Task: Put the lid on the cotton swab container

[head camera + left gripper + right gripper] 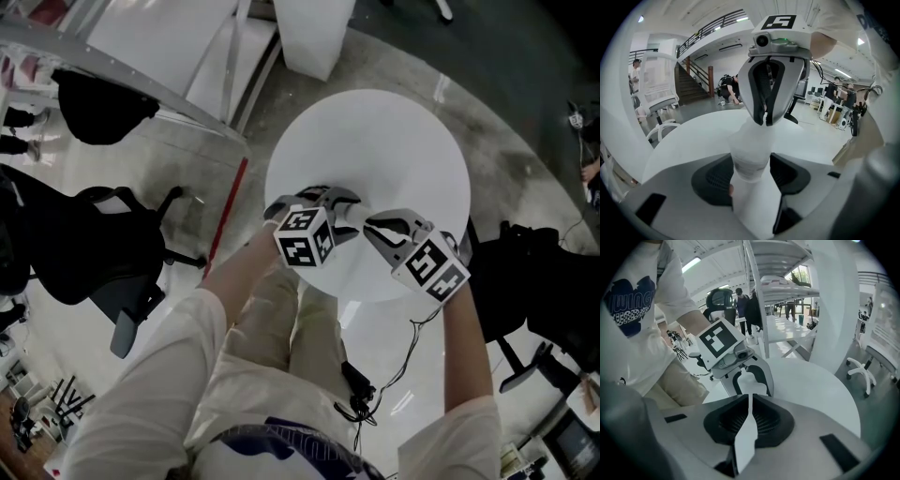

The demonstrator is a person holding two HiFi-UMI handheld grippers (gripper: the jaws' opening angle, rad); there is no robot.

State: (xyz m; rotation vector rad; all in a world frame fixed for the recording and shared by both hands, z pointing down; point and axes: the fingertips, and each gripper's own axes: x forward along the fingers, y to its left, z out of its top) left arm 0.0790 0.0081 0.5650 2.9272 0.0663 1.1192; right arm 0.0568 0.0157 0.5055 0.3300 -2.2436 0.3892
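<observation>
The left claw (750, 174) stands part-way open with its pads clamped on the white cotton swab container (749, 150), held upright over the round white desk (375, 131). The right claw (750, 398) has its jaws all but together, with only a thin white sliver between them. Only the left gripper view shows the right claw's tips meeting the container's top; in the head view the two claws merely converge.

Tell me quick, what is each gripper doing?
Left gripper: closed on the white container.
Right gripper: shut; whether it pinches anything cannot be told.
</observation>
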